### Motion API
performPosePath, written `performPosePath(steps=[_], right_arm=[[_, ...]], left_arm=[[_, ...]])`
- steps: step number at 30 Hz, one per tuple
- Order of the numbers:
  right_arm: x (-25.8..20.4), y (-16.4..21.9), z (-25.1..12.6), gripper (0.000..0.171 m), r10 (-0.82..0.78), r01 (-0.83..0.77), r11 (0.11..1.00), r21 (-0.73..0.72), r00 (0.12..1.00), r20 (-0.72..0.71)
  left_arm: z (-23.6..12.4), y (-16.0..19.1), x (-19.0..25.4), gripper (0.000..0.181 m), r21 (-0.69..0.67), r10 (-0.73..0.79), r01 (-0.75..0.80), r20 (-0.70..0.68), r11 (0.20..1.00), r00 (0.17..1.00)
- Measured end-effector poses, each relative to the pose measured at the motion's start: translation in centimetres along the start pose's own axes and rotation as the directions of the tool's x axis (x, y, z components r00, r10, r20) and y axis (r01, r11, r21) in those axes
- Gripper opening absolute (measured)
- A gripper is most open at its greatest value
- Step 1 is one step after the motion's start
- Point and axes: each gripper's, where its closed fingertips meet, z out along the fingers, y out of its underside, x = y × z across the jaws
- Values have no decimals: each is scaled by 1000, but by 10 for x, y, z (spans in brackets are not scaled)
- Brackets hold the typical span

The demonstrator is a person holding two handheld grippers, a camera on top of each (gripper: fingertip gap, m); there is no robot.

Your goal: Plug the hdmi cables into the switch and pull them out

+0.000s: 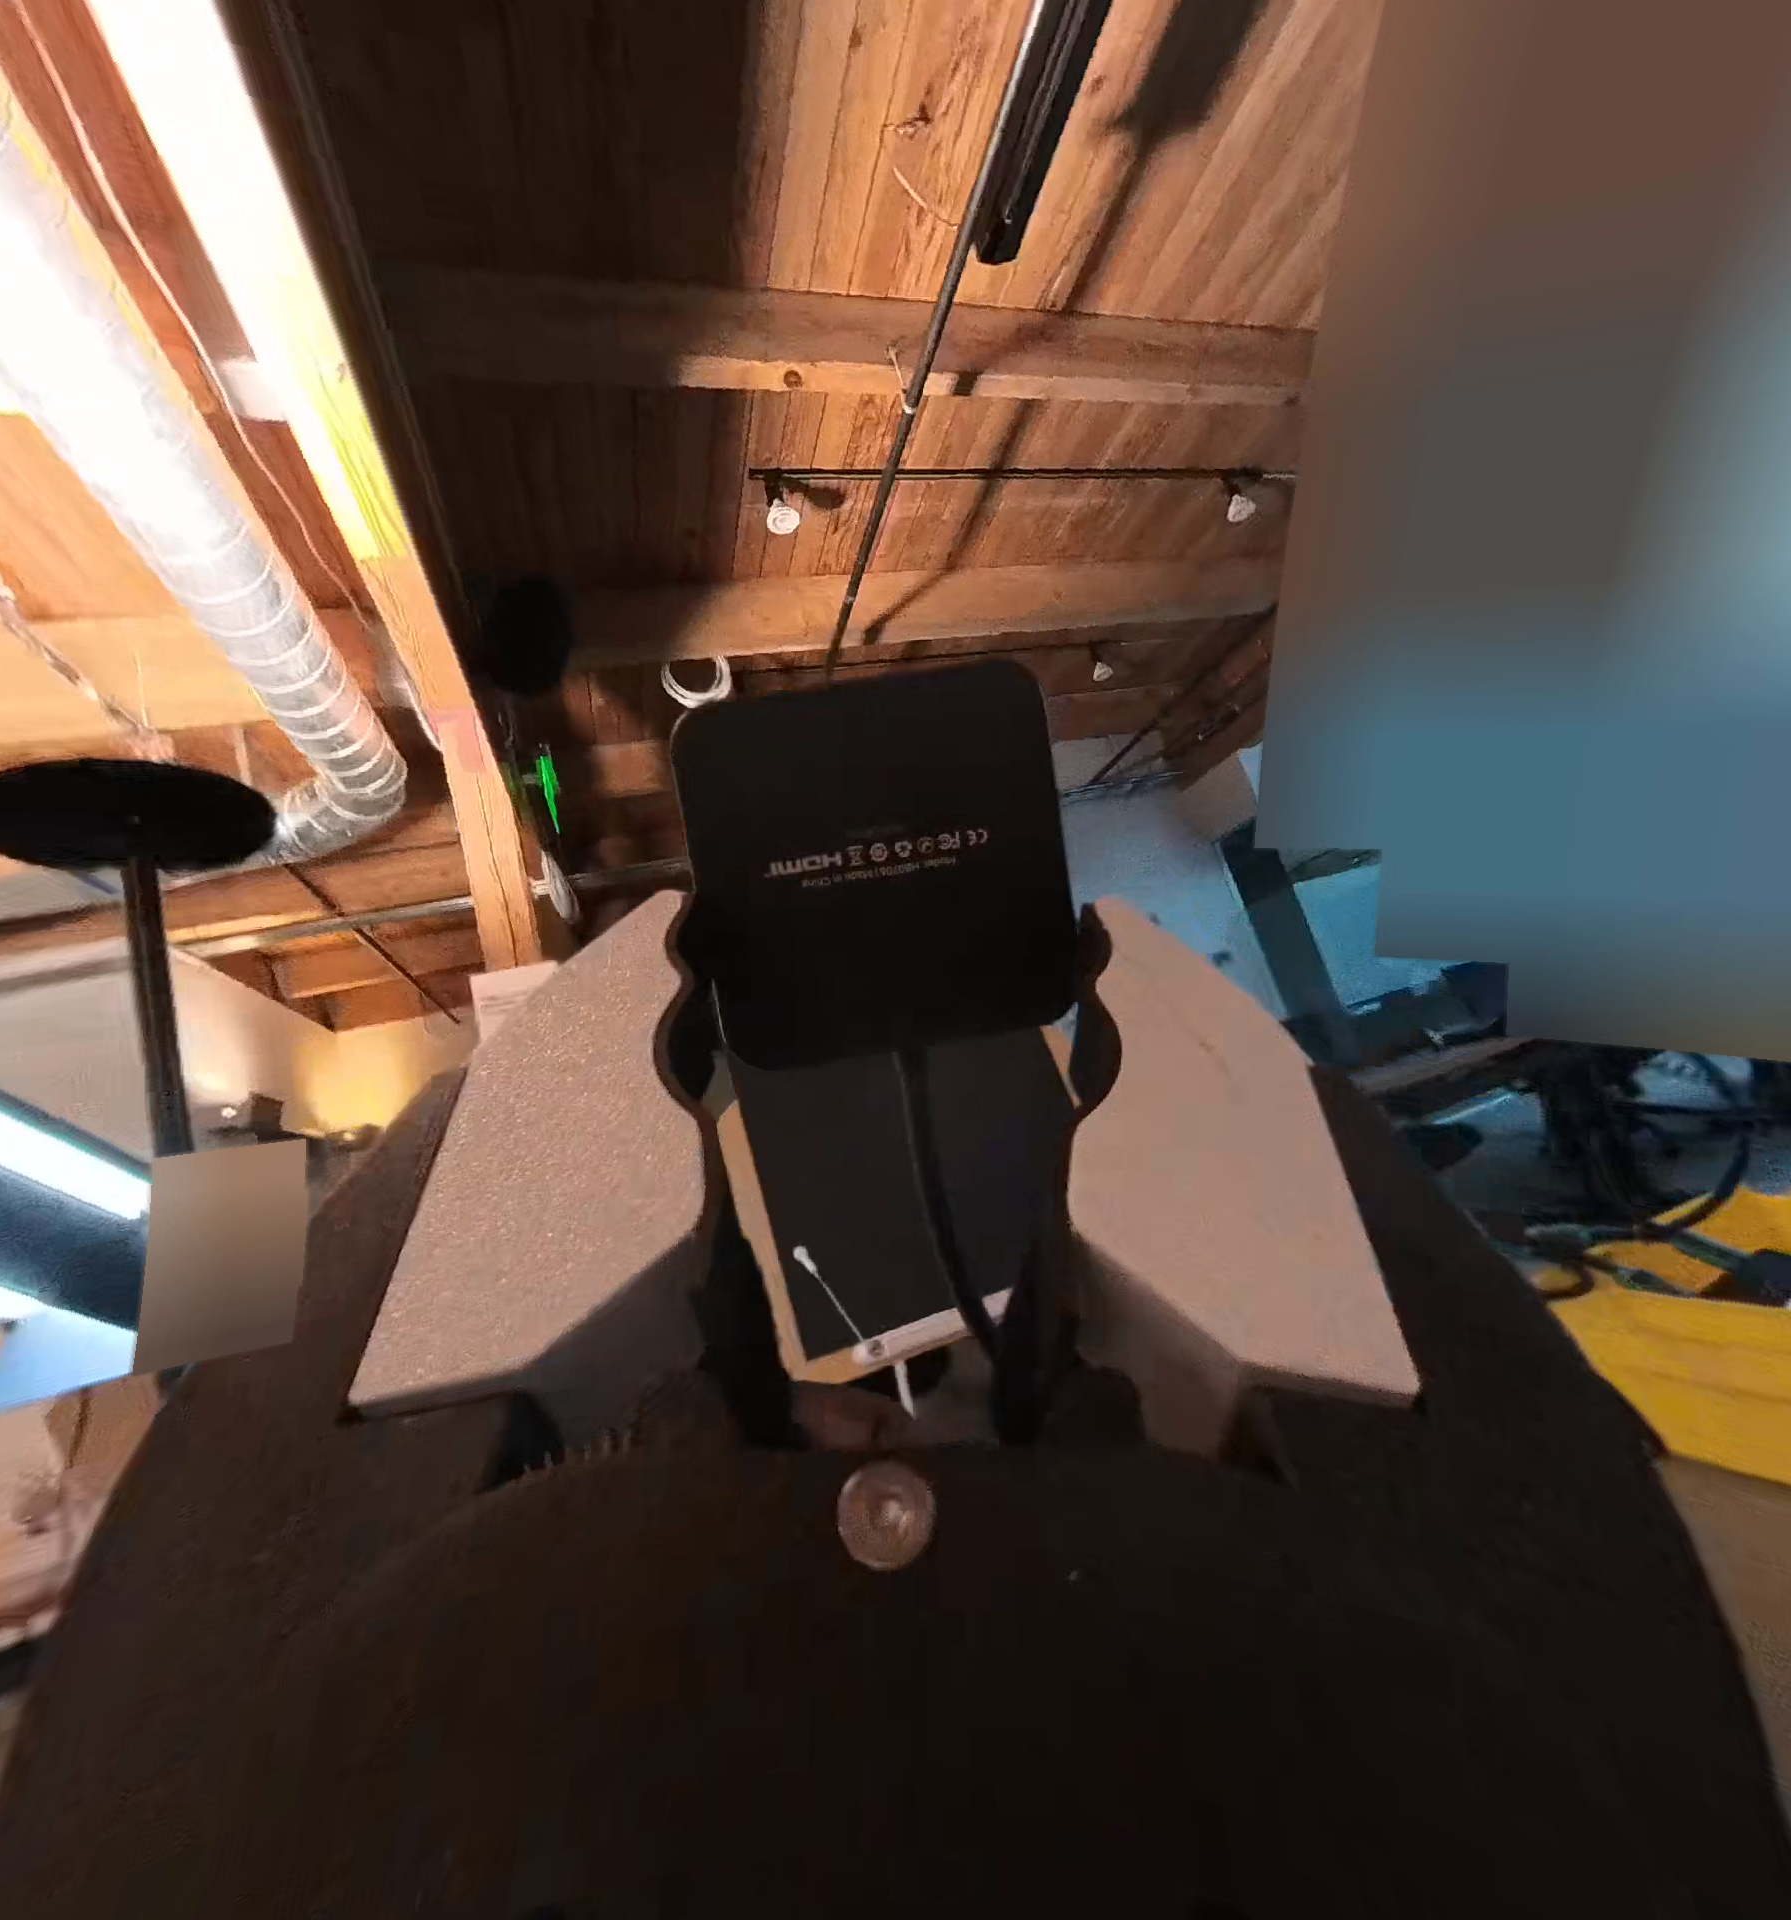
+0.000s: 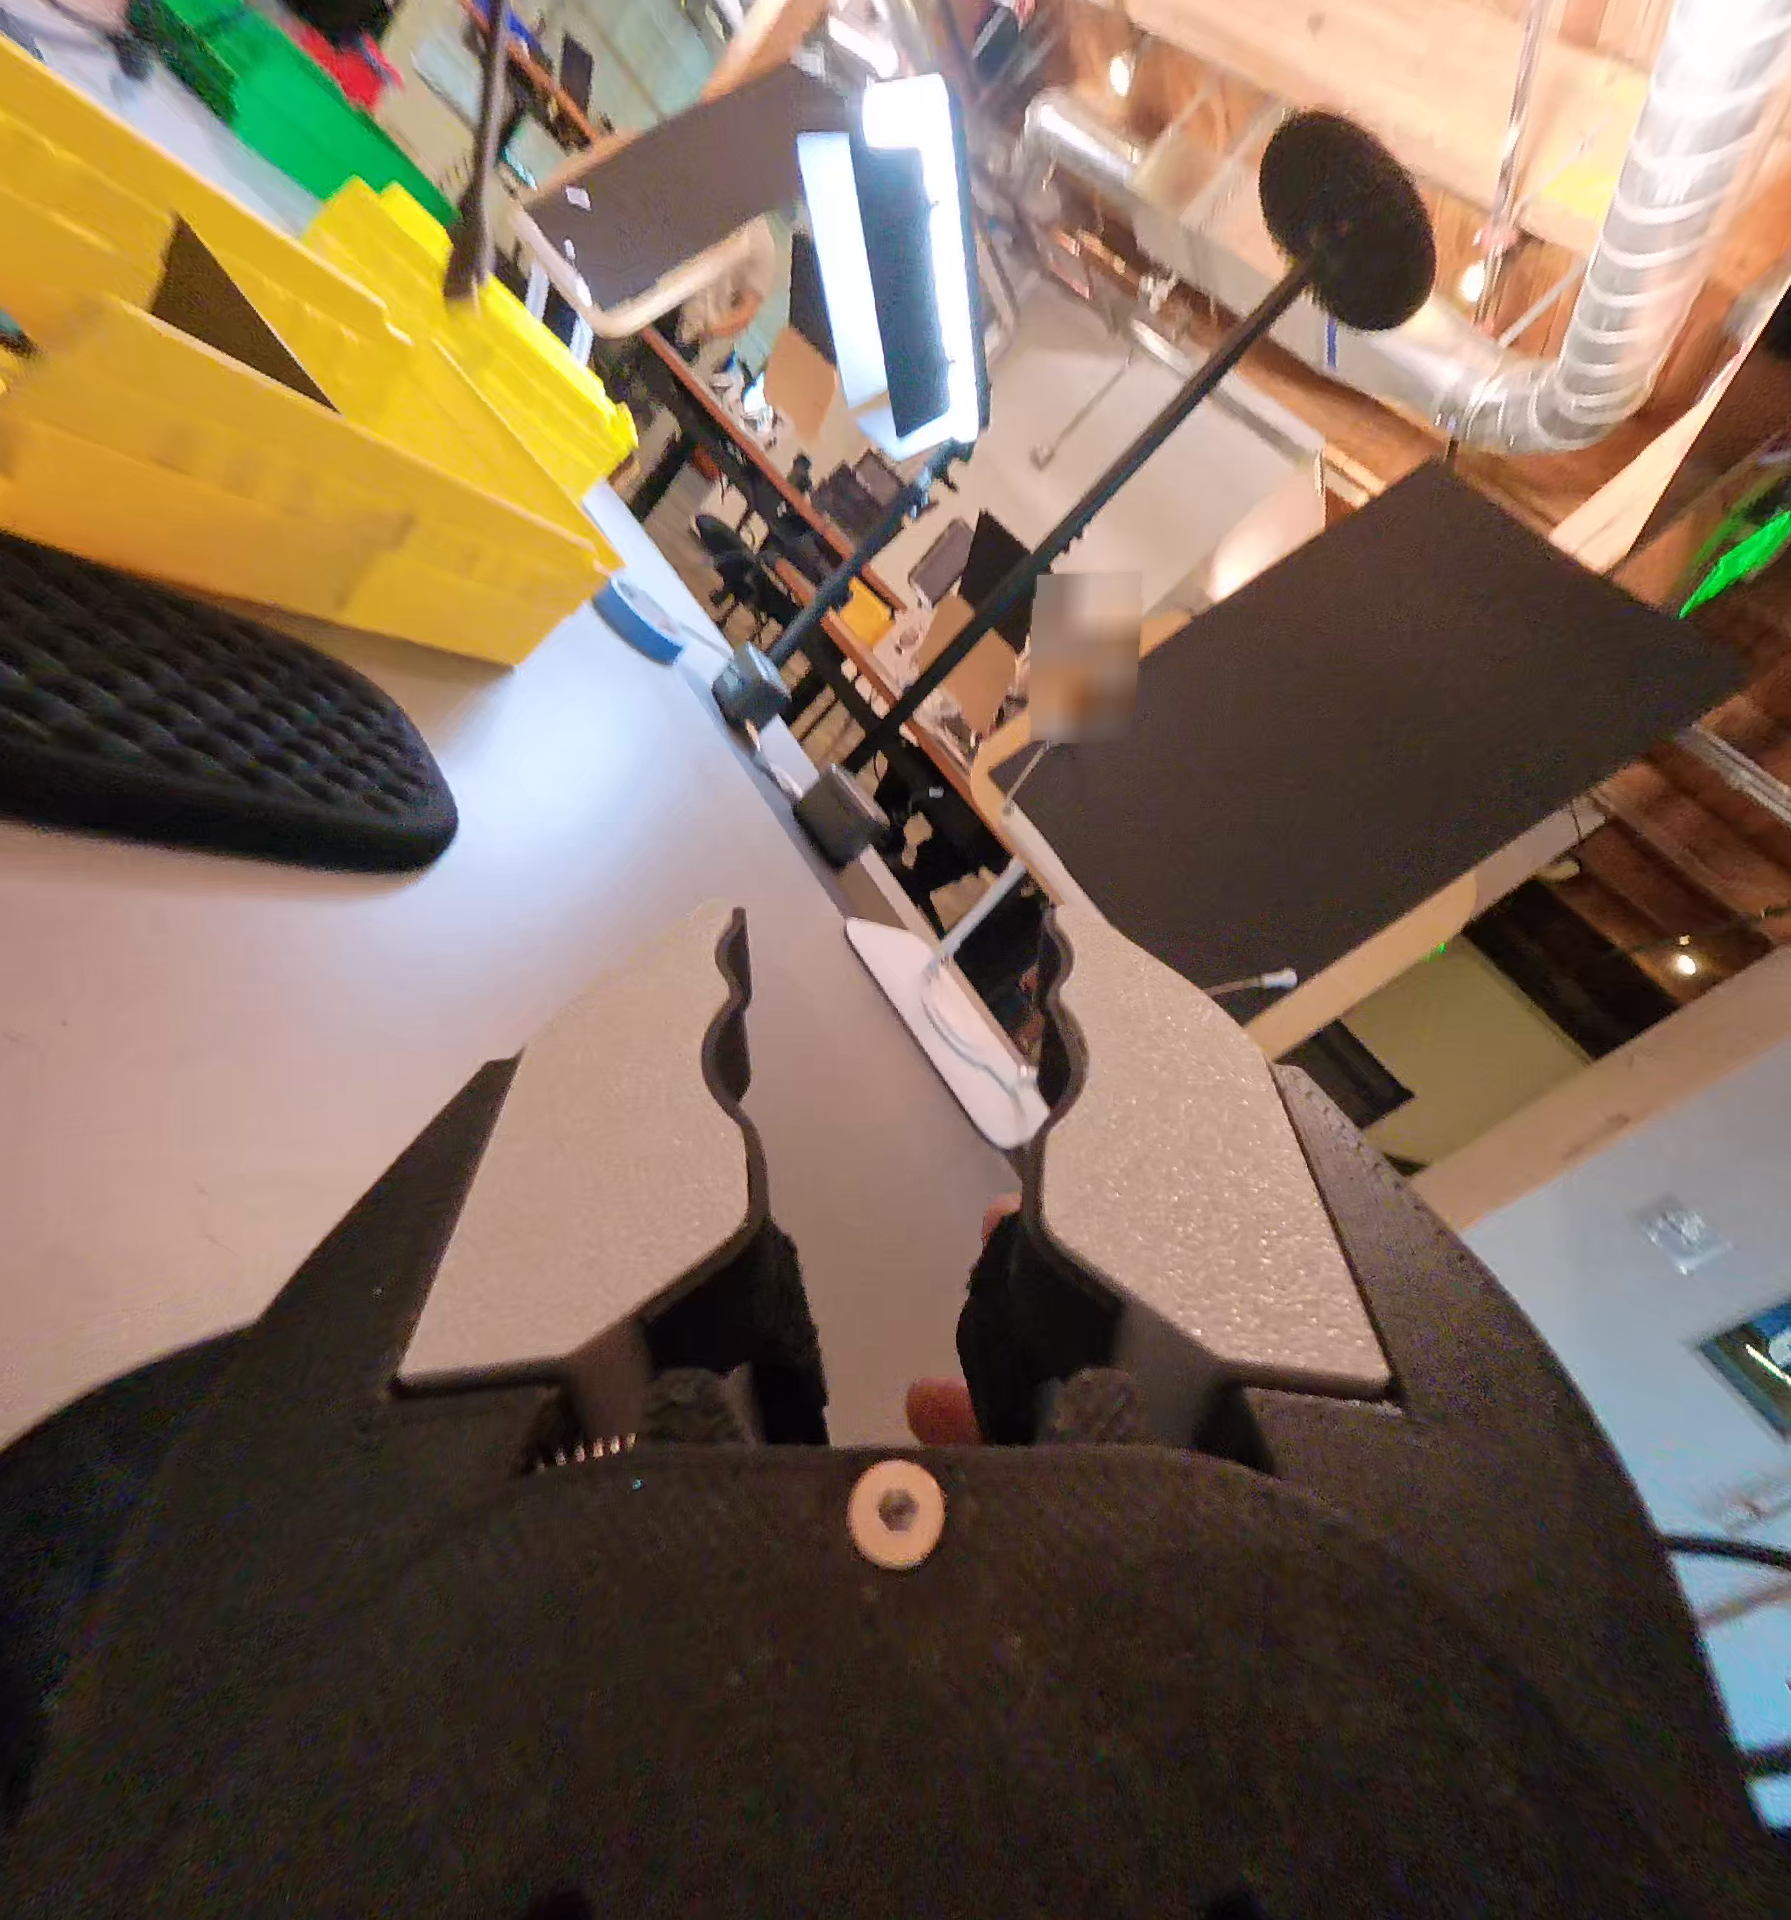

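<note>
My left gripper (image 1: 886,977) was clamped on the black switch (image 1: 870,862), raised toward the wooden ceiling (image 1: 1026,343); I saw no plug seated in it. My right gripper (image 2: 896,1018) stood apart and empty over the grey table (image 2: 247,1039). I feared the shallow edge grip might let the switch twist under plugging force. Beyond lay yellow bins (image 2: 247,416).

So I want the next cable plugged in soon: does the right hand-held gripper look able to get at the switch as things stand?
Probably not right away. The right hand-held gripper is open and empty over the grey table, with no switch ahead of it. The left hand-held gripper holds the switch up toward the ceiling.
</note>
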Motion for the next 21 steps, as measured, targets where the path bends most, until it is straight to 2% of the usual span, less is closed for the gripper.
performPosePath(steps=[3,6,8,11,13,18,21], right_arm=[[-5,-26,2,53,65,-66,990,127,998,15],[-16,-54,5,53,170,-189,945,268,981,92],[-21,-67,7,53,210,-239,916,321,970,125],[-29,-72,14,54,211,-244,912,329,968,135],[-35,-68,20,53,191,-224,928,298,972,136],[-57,-59,33,49,147,-192,955,225,968,202],[-69,-54,38,22,115,-165,967,195,963,244]], left_arm=[[-3,12,48,68,-20,242,-243,-34,970,970],[-8,40,103,67,-40,446,-455,-140,889,884],[-13,63,140,67,-31,577,-600,-235,800,782],[-24,95,184,67,36,758,-802,-354,597,548],[-30,108,204,67,92,804,-852,-396,515,444],[-41,119,232,68,167,809,-855,-452,491,376],[-46,122,242,68,182,804,-854,-475,488,358]])
